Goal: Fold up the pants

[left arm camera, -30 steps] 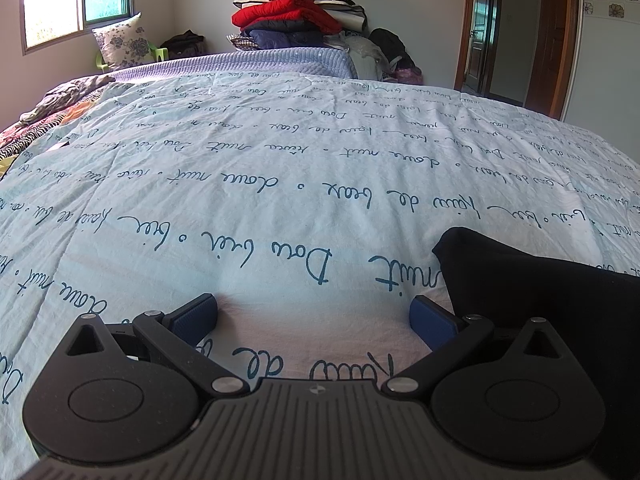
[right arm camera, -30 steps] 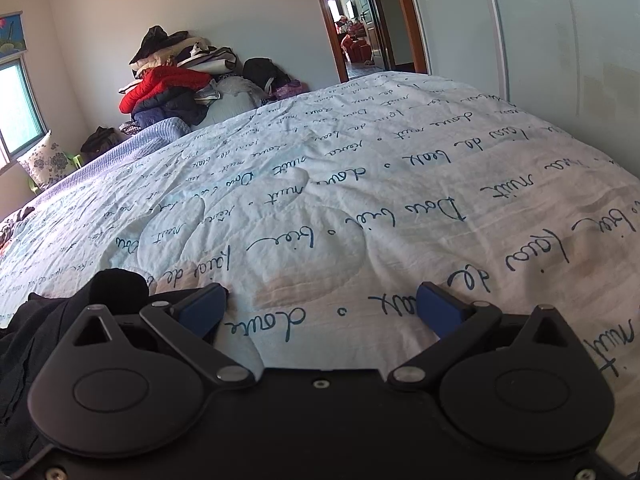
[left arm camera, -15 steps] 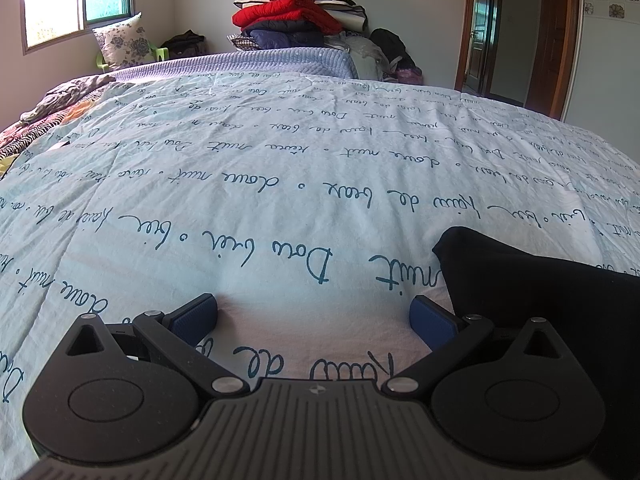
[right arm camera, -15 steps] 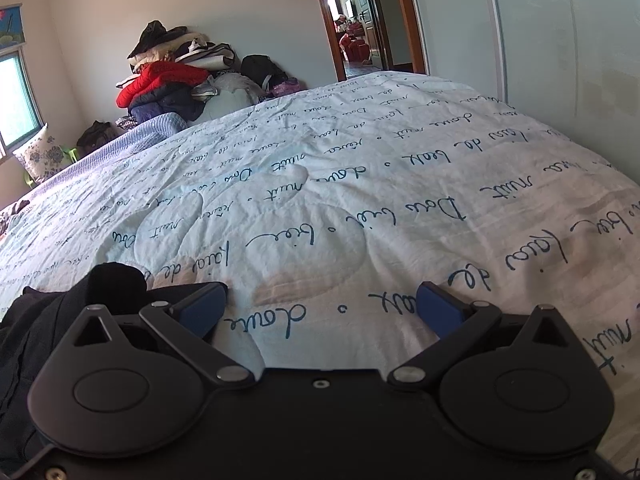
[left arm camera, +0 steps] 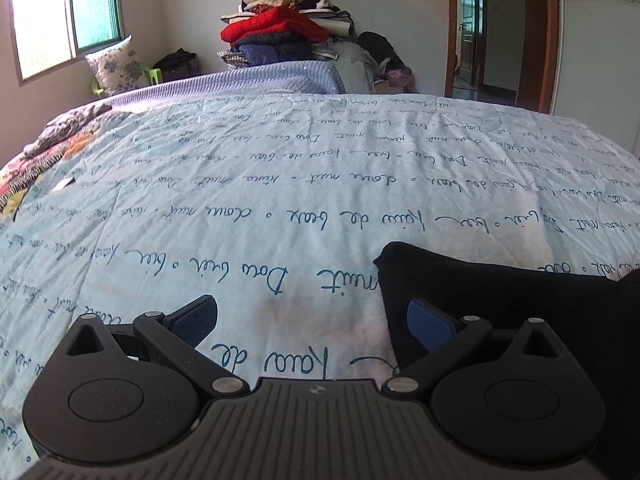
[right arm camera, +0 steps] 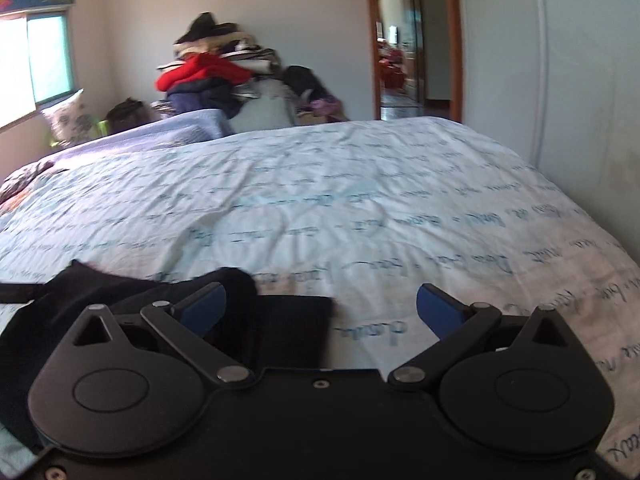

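Bedroom, bed under pale blue quilt (left arm camera: 280, 184) printed with upside-down cursive, "de" and "nuit" legible, rest unclear. Clothes pile (left arm camera: 280, 28) stacked against far wall, red jacket on top half. Black pants (left arm camera: 500, 292) lie on quilt between both grippers. Left gripper (left arm camera: 312, 318) fingers spread wide, right pad at pants' edge. Right gripper (right arm camera: 320, 308) fingers spread wide, pants (right arm camera: 280, 328) between and under left finger, nothing pinched.

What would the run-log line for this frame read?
task: fold pants | left gripper: open, beside black pants | right gripper: open, over pants edge | pants: on bedspread, not gripped
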`<state>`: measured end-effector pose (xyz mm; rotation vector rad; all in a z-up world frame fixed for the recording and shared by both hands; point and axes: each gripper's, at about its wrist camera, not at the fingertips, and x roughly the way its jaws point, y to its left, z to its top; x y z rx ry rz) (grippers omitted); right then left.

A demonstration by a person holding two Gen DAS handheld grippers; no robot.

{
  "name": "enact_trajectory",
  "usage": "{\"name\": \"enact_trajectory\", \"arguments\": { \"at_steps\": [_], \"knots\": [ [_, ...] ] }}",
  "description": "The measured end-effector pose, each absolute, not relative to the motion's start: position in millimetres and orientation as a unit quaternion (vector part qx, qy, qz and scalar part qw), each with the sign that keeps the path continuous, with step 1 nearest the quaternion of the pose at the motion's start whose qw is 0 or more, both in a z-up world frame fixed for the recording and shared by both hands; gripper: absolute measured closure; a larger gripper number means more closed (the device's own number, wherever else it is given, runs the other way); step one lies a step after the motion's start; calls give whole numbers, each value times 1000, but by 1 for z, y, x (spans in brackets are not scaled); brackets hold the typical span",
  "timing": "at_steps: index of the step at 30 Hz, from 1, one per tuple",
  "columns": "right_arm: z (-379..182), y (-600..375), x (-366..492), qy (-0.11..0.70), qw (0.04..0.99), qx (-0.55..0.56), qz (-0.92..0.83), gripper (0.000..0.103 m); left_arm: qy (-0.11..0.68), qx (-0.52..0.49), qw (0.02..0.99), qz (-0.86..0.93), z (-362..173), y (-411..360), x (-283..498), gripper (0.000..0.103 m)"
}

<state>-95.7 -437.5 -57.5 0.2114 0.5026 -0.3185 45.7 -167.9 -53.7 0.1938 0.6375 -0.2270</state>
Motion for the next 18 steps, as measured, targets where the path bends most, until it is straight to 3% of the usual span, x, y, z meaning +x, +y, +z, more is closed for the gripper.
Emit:
{"name": "enact_trajectory", "arguments": {
  "at_steps": [11, 18],
  "knots": [
    [-62, -406, -92, 263, 952, 104, -117, 0, 323, 84, 929, -159, -48, -189, 19, 0],
    [-88, -405, -89, 302, 938, 120, -118, 0, 336, 105, 919, -178, -75, -206, 11, 0]
  ]
}}
